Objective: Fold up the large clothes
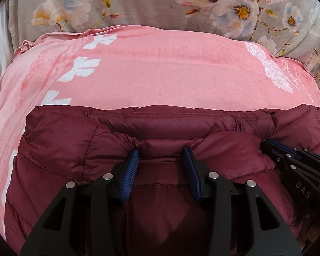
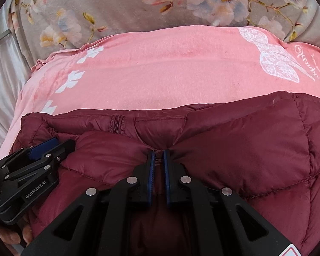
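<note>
In the left wrist view, the maroon quilted jacket (image 1: 160, 132) lies on a pink blanket (image 1: 160, 72) spread over a floral bedspread (image 1: 138, 4), filling the near part of the blanket with its far edge about halfway across. The left gripper (image 1: 161, 155) has its blue pads set apart, with a puffed fold of the jacket bunched between them; the pads appear to press into that fold. In the right wrist view, the right gripper (image 2: 159, 156) has its jaws drawn nearly together, pinching a thin gather of the jacket's shell just beside the zip seam. By judgement, the garment is light, soft and springy, and its smooth shell is likely slippery; padding will spring out of a shallow pinch. Hold is best taken on stitched seams or hem edges, with both grips level.
</note>
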The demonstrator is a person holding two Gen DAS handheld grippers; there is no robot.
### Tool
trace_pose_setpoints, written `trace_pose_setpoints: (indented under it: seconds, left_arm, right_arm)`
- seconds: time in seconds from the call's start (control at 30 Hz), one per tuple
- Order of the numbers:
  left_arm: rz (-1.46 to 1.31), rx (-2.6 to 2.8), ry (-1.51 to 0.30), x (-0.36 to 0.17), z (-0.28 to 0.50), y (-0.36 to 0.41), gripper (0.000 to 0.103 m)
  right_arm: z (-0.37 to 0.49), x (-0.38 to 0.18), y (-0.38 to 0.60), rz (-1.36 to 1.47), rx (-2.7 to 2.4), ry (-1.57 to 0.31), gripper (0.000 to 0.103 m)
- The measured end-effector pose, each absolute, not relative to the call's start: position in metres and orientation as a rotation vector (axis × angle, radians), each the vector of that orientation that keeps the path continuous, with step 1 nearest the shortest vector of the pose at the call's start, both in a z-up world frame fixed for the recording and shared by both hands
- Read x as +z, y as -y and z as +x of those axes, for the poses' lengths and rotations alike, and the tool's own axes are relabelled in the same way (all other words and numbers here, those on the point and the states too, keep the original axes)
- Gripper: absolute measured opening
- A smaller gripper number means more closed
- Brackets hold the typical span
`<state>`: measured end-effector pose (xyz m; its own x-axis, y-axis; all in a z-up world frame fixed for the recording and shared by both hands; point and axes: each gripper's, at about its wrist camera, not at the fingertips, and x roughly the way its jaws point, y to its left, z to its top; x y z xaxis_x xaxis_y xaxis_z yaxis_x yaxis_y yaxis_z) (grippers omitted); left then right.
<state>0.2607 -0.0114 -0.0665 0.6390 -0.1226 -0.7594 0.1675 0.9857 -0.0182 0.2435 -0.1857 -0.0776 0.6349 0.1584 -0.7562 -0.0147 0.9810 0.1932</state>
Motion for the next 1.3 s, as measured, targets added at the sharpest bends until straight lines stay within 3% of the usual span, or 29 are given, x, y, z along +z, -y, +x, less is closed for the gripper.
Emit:
trace_pose_setpoints:
  seconds: [0.4, 0.5, 0.57, 0.63, 0.7, 0.83, 0.87, 0.93, 1.03, 1.3]
  left_arm:
    - [0.079, -0.146, -0.849, -0.070, 0.261, 0.015, 0.043]
    - [0.057, -0.161, -0.846, -0.068, 0.260, 0.012, 0.043]
    - [-0.033, -0.214, -0.848, -0.058, 0.259, -0.004, 0.043]
    - [-0.122, -0.228, -0.836, -0.044, 0.257, -0.030, 0.043]
    - [-0.153, -0.173, -0.801, -0.026, 0.256, -0.059, 0.047]
    - [-0.161, -0.084, -0.828, -0.014, 0.269, -0.108, 0.051]
    - [-0.153, -0.062, -0.861, -0.020, 0.276, -0.115, 0.051]
    - [-0.151, -0.056, -0.908, -0.031, 0.284, -0.120, 0.051]
    - [-0.125, -0.037, -0.932, -0.045, 0.291, -0.116, 0.051]
    - [-0.074, 0.007, -0.932, -0.061, 0.300, -0.113, 0.055]
  right_arm:
    - [0.245, -0.080, 0.191, 0.205, 0.114, -0.875, 0.005]
    - [0.242, -0.073, 0.194, 0.229, 0.150, -0.866, 0.011]
    - [0.229, -0.054, 0.204, 0.242, 0.152, -0.828, 0.018]
    - [0.211, -0.027, 0.223, 0.227, 0.101, -0.748, 0.049]
    - [0.197, -0.007, 0.253, 0.212, 0.014, -0.705, 0.054]
    - [0.204, -0.011, 0.290, 0.182, -0.121, -0.794, 0.053]
    - [0.208, -0.016, 0.295, 0.195, -0.127, -0.825, 0.050]
    - [0.217, -0.027, 0.301, 0.221, -0.121, -0.868, 0.036]
    - [0.229, -0.039, 0.301, 0.231, -0.126, -0.894, 0.029]
    - [0.242, -0.055, 0.316, 0.284, -0.142, -0.889, 0.026]
